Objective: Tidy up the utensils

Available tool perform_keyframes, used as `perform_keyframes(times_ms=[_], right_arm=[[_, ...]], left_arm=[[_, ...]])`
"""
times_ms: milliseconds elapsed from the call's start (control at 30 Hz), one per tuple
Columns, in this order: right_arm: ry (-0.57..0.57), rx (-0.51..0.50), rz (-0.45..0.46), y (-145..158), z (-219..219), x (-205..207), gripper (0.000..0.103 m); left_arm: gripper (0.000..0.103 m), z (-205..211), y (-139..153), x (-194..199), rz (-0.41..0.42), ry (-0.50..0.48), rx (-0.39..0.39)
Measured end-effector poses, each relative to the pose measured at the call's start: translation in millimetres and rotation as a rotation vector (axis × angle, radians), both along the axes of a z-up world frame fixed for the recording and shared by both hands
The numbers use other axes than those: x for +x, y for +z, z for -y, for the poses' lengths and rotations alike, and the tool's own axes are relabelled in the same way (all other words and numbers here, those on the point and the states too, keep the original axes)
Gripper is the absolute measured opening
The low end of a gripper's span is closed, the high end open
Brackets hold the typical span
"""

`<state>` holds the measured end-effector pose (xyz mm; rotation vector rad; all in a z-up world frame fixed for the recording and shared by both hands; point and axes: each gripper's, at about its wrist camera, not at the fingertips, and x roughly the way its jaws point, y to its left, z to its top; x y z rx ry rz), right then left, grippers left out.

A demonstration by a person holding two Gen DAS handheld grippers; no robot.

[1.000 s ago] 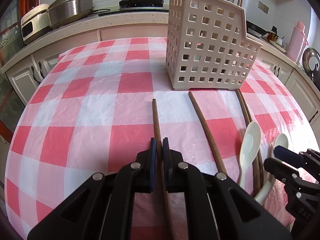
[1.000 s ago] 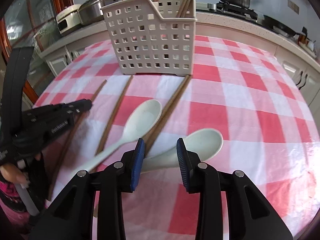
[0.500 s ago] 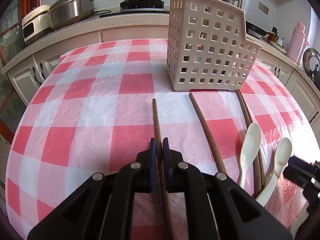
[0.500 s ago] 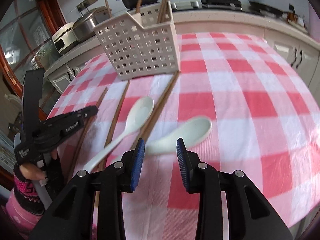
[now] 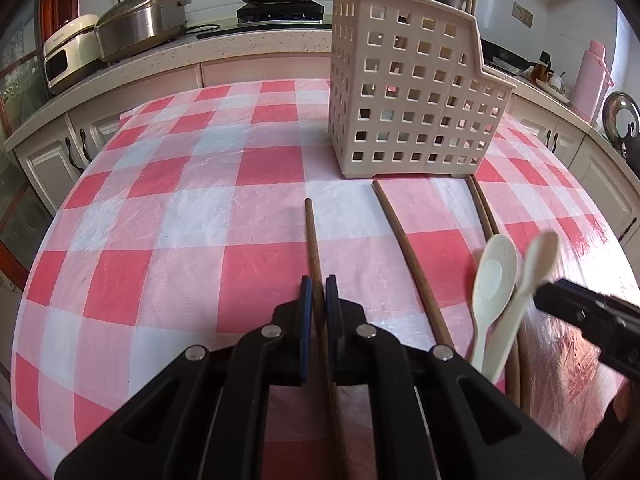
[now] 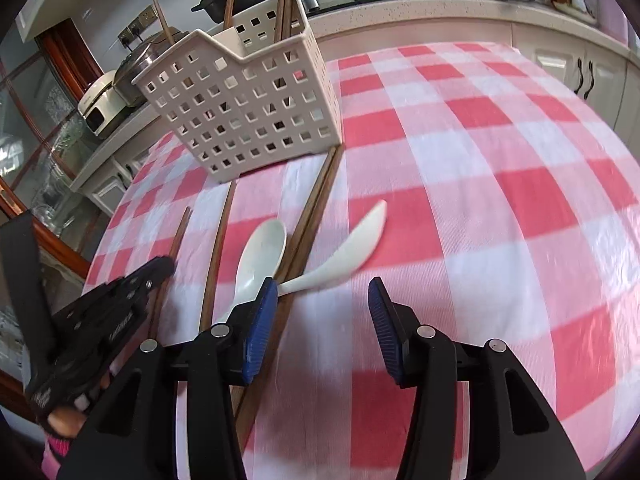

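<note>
Left gripper (image 5: pixel 315 296) clamped on a brown chopstick (image 5: pixel 313 240) lying on the table (image 5: pixel 160 216), long axis toward the basket (image 5: pixel 408 92). Right gripper (image 6: pixel 322 300): jaws have just been opening, nothing between them. Nearest spoon (image 6: pixel 340 252) lies ahead-left, handle touching the left pad; right hand nearer.

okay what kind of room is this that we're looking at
Most likely a home kitchen: a pot on a gas stove, a rice cooker on a stone counter with cabinets, and a checked tablecloth with a utensil basket.
</note>
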<state>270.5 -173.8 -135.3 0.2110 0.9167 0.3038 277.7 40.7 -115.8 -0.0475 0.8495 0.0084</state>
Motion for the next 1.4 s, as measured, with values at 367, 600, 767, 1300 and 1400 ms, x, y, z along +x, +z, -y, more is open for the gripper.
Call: perform_keyframes(times_ms=[367,600,767,1300,1400], right_arm=[[-0.017,-0.061,0.037,5.6,-18.1,14.3,0.047],[-0.045,-0.164,0.068,2.2,-24.0,23.6,0.024],[-0.032,-0.187,0.071,4.0,-14.8,26.0,0.001],[-0.009,-0.145,0.053,13.6,-5.3,23.4,0.008],[0.017,-0.133,0.033,13.0,-17.9,17.1,0.029]], left_arm=[[0.007,1.2,-0.1,-1.2,0.001,-0.009,-0.003],[0.007,-0.8,-0.3,-1.3,0.005,-0.013,-0.009],[0.007,-2.0,-1.2,-0.6,-0.001,-0.017,-0.018],[0.007,-1.6,-1.6,-1.1,-0.003,-0.011,-0.012],[0.007,-1.6,-1.6,-1.2,-0.002,-0.011,-0.014]])
